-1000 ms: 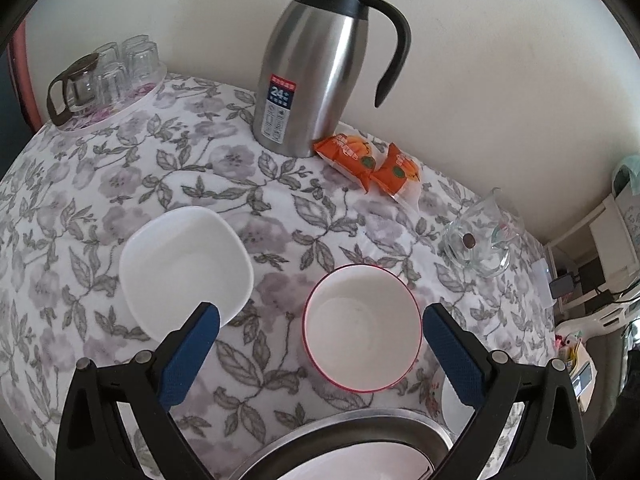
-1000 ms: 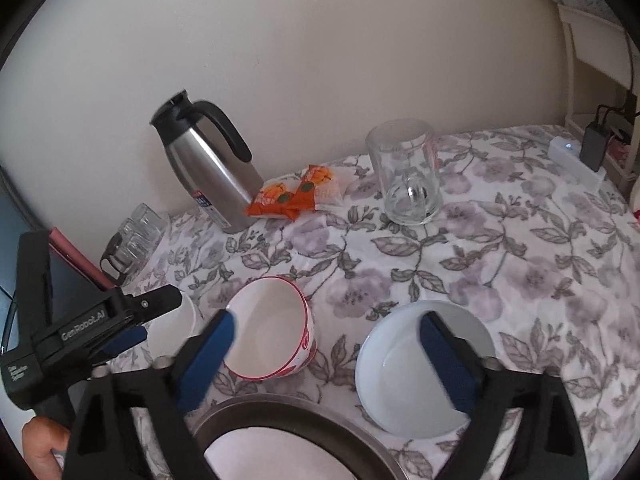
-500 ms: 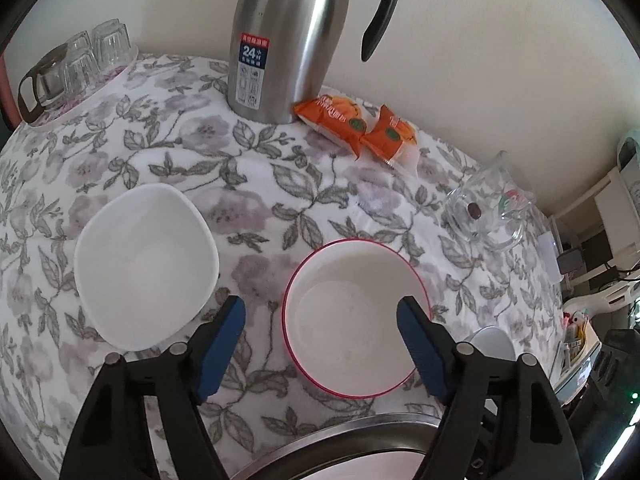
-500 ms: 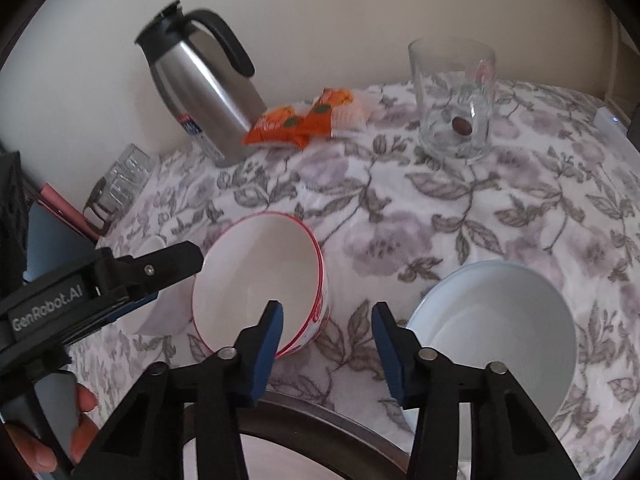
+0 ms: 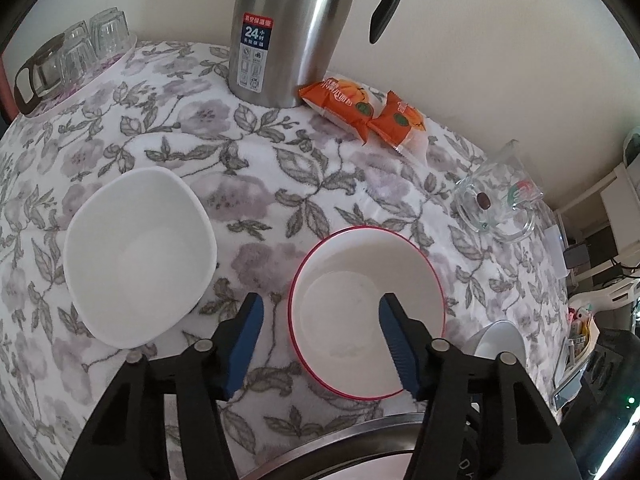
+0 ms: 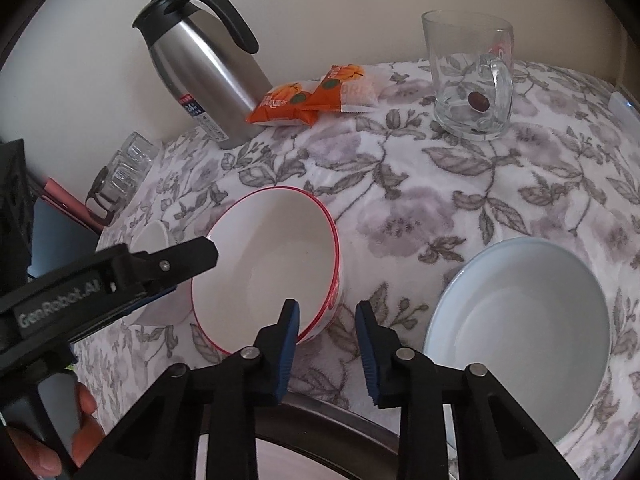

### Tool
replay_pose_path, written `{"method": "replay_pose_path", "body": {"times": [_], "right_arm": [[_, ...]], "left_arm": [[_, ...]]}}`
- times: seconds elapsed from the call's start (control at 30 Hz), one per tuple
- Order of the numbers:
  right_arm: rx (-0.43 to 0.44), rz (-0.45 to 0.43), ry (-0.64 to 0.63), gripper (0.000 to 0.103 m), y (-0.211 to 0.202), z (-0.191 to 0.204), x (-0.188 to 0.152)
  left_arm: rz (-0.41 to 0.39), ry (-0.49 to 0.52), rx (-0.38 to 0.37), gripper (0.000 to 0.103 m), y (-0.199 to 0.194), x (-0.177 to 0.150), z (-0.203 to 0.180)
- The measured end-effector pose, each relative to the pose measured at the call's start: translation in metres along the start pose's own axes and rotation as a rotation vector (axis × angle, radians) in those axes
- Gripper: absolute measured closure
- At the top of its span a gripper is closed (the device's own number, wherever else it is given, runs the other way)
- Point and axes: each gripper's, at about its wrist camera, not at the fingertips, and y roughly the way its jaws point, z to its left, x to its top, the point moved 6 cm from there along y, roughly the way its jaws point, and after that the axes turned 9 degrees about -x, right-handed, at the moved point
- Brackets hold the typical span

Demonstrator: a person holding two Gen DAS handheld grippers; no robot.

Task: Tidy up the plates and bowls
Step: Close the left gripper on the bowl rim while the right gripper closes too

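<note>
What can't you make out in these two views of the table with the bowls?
- Metal-rimmed dish: cut off by the bottom edge in both views, so its contents are unclear.
- Square white bowl: right wrist view, mostly hidden behind the left tool.
- Pale bowl: left wrist view, partly covered by that tool's arm.
- Flask: left wrist view, lid cropped off.

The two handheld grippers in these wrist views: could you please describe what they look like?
Both are alike. The left gripper and the right gripper each have two angular matte black plastic arms with round silver pivot pins, ending in blue ribbed pads. The right wrist view shows white "GenRobot.AI" lettering along the left gripper's black side. No cables or sleeves are visible.
</note>
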Motion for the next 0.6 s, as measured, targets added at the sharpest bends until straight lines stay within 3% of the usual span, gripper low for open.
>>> {"method": "replay_pose_path", "body": {"times": [0.17, 0.33, 0.6], "right_arm": [[0.008, 0.004, 0.01, 0.076, 0.001, -0.001, -0.001], [0.008, 0.004, 0.015, 0.076, 0.002, -0.004, -0.001], [0.01, 0.02, 0.034, 0.08, 0.009, -0.01, -0.005]], "left_arm": [[0.009, -0.001, 0.007, 0.05, 0.006, -0.002, 0.002], [0.024, 0.016, 0.003, 0.065, 0.016, -0.005, -0.001], [0.018, 0.021, -0.001, 0.077, 0.028, -0.005, 0.002]]}}
